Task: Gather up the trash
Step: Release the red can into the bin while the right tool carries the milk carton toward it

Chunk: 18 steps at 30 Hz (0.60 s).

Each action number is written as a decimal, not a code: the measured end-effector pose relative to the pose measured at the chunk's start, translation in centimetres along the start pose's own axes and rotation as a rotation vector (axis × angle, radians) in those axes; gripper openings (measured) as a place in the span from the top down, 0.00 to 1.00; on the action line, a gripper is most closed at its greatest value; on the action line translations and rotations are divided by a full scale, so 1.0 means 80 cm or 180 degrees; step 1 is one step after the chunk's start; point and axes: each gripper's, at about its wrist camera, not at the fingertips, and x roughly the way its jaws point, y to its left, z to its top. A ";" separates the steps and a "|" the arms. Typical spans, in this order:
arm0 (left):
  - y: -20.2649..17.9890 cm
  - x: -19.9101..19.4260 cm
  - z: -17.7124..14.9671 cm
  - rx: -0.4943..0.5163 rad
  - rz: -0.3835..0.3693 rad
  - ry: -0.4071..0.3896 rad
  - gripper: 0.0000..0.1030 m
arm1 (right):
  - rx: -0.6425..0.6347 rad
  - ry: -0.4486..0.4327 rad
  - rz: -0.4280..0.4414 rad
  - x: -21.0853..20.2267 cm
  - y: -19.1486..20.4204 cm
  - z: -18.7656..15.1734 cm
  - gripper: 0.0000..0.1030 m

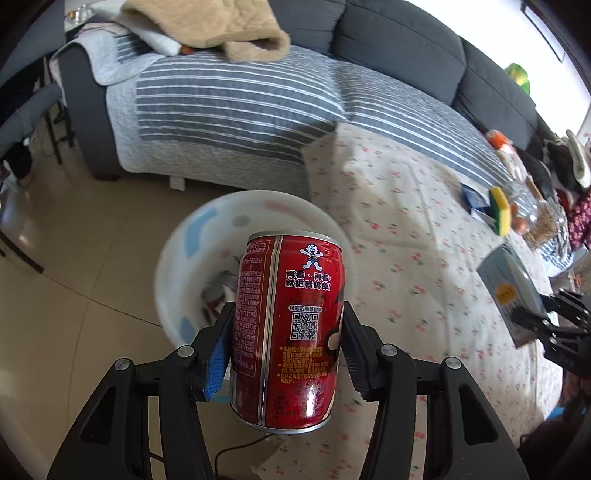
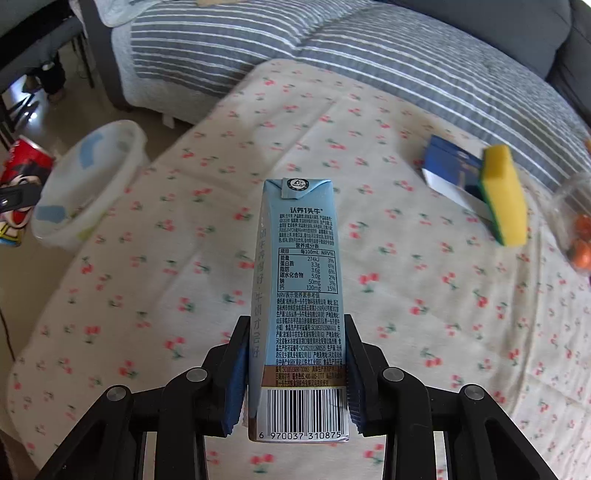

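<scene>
left gripper [image 1: 288, 343]: clamped on the can, blue pads pressing both sides
can [image 1: 288, 325]: red drink can, white cartoon figure and QR code facing the camera, upright with a slight tilt, held over the near rim of the bin; also seen at the far left edge of the right wrist view [image 2: 22, 173]
bin [image 1: 184, 236]: white, blue patches on the wall, on the tiled floor just beside the table corner; some scraps inside, too blurred to name
right gripper [image 2: 295, 373]: clamped on the carton, pads on its two narrow sides near the barcode end
carton [image 2: 299, 295]: light blue milk carton, nutrition table facing up, held above the cloth, well apart from the bin [image 2: 88, 181]
cloth [image 2: 184, 258]: cream with red cherry print, covers the table
sponge [image 2: 504, 192]: yellow with green backing, on edge, touching the box
box [image 2: 448, 170]: blue and white, flat on the cloth
oranges [image 2: 581, 240]: small, in clear wrap at the right edge
sofa [image 1: 388, 40]: dark grey, striped cover over the seat, tan blanket [image 1: 207, 26] at the far end
</scene>
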 end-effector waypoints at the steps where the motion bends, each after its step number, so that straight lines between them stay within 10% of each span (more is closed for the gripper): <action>1: 0.005 0.004 0.002 -0.0022 0.0011 -0.0004 0.45 | -0.0008 -0.0004 0.0010 0.000 0.005 0.002 0.62; 9: 0.011 0.020 0.011 0.0038 0.0046 -0.0066 0.44 | -0.0002 -0.0035 0.0068 0.001 0.030 0.010 0.62; 13: 0.014 0.027 0.011 0.0009 0.0256 0.0087 0.08 | 0.0069 -0.0045 0.0102 0.001 0.036 0.011 0.62; 18: 0.027 0.014 0.001 -0.0034 0.0613 0.0281 0.03 | 0.0128 -0.0104 0.0178 -0.002 0.044 0.015 0.62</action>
